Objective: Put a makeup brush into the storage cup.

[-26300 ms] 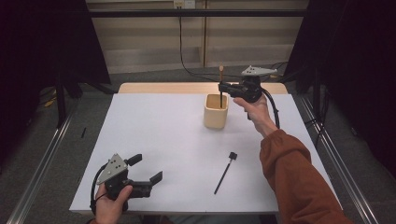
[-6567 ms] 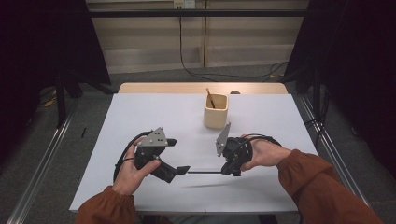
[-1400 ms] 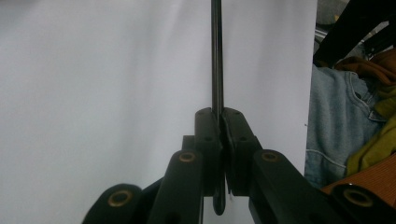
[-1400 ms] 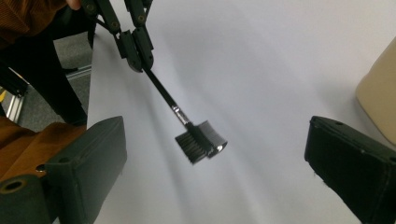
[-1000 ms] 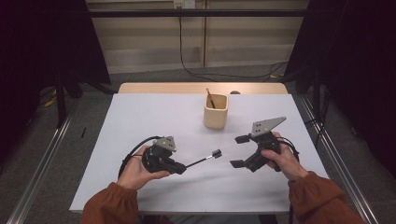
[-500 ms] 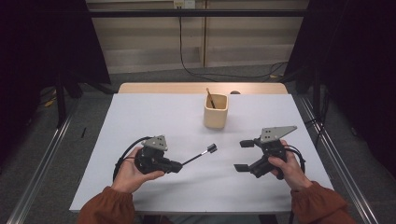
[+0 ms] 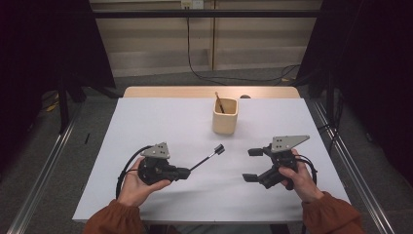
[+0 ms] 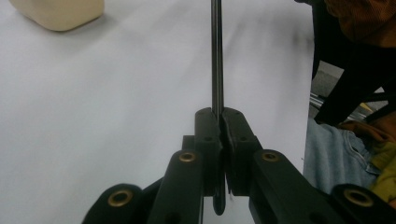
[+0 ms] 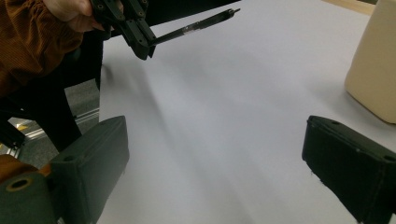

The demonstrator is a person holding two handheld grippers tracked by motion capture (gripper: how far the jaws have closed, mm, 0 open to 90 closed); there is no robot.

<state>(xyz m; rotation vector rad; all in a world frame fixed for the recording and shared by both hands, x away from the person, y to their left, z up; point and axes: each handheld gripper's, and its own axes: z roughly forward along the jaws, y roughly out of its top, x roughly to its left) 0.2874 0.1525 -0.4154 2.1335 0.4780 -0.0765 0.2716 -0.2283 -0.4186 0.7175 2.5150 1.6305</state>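
Note:
A thin black stick (image 7: 207, 157) with a small black head points up and to the right, clear of the white table (image 7: 160, 122). My left gripper (image 7: 185, 171) is shut on its lower end. In the left gripper view the jaws (image 8: 220, 116) pinch the stick (image 8: 215, 56), which runs straight up. My right gripper (image 7: 252, 165) stands open at the right with nothing between its jaws. The right gripper view has its wide-apart jaws (image 9: 215, 140) over bare table, with the left gripper (image 9: 140, 44) and stick (image 9: 196, 25) farther off.
A cream cup (image 7: 225, 117) stands at the back middle of the table with a wooden stick (image 7: 219, 102) in it. The cup also sits at the top left (image 8: 58, 11) and at the right edge (image 9: 376, 70). A wooden strip borders the table's far edge.
The black stick lay on the table, then both grippers held it. Now the left alone holds it, and the right has opened and drawn back right. In the last second the stick's head rose slightly.

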